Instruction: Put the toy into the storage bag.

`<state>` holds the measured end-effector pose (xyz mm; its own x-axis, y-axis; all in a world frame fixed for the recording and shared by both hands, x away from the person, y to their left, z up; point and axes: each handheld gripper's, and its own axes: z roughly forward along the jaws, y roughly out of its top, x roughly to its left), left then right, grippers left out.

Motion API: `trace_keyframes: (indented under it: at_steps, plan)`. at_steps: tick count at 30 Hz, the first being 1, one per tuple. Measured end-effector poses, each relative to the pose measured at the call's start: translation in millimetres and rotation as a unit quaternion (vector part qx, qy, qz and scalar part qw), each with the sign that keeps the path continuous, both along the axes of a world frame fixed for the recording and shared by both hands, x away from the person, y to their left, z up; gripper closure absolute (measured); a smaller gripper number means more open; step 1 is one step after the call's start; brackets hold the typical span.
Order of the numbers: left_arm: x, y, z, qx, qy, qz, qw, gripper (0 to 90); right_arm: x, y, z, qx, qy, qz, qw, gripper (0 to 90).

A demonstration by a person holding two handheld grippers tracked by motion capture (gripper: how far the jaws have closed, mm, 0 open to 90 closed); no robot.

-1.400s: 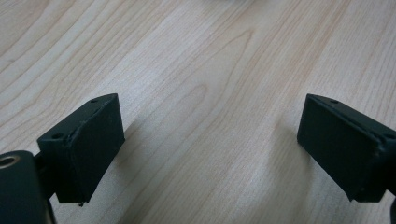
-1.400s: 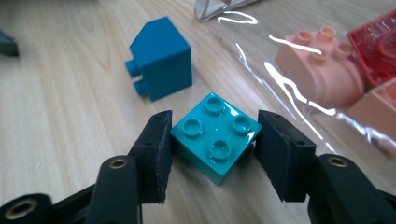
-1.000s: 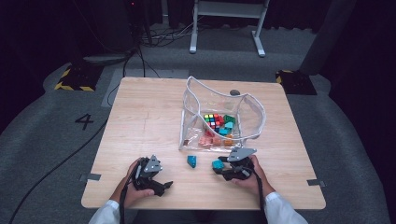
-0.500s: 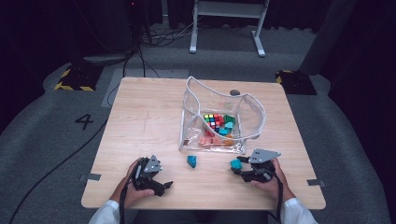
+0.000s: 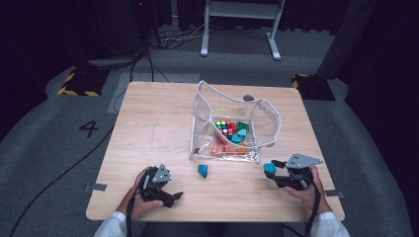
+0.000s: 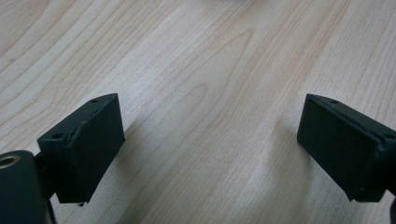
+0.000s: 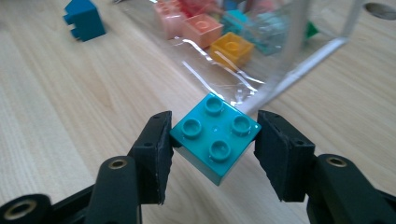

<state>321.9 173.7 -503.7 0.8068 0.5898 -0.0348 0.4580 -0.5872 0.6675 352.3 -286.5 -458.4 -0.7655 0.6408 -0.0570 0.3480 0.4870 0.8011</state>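
Observation:
A teal four-stud brick sits cornerwise between the jaws of my right gripper, which is shut on it just above the wood. In the high view that gripper is at the front right, holding the teal brick in front of the clear plastic bag. A darker blue brick lies loose on the table before the bag, also far left in the right gripper view. My left gripper rests at the front left, its jaws wide apart over bare wood.
The bag stands open mid-table and holds a Rubik's cube, teal and green pieces, plus pink and orange bricks. The wooden table has its front edge close behind both hands. A dark disc lies behind the bag.
My right gripper has carried the teal brick to the right, away from the blue brick, to the bag's front right corner. The left gripper has stayed put.

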Motion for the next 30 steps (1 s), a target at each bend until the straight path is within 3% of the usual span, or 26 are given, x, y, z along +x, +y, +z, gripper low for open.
trace_keyframes:
  at_steps: [4,13,30]
  plan:
    - [0.0,0.0,0.0,0.0,0.0,0.0,1.0,7.5,1.1,-12.5,7.4,0.01,-0.002,-0.016,0.9998,47.6]
    - [0.0,0.0,0.0,0.0,0.0,0.0,1.0,7.5,9.5,-27.5,20.9,0.002,-0.01,-0.043,0.999,47.7]
    - [0.1,0.0,0.0,0.0,0.0,0.0,1.0,7.5,31.1,-42.9,76.7,0.018,-0.041,-0.06,0.9972,47.7]
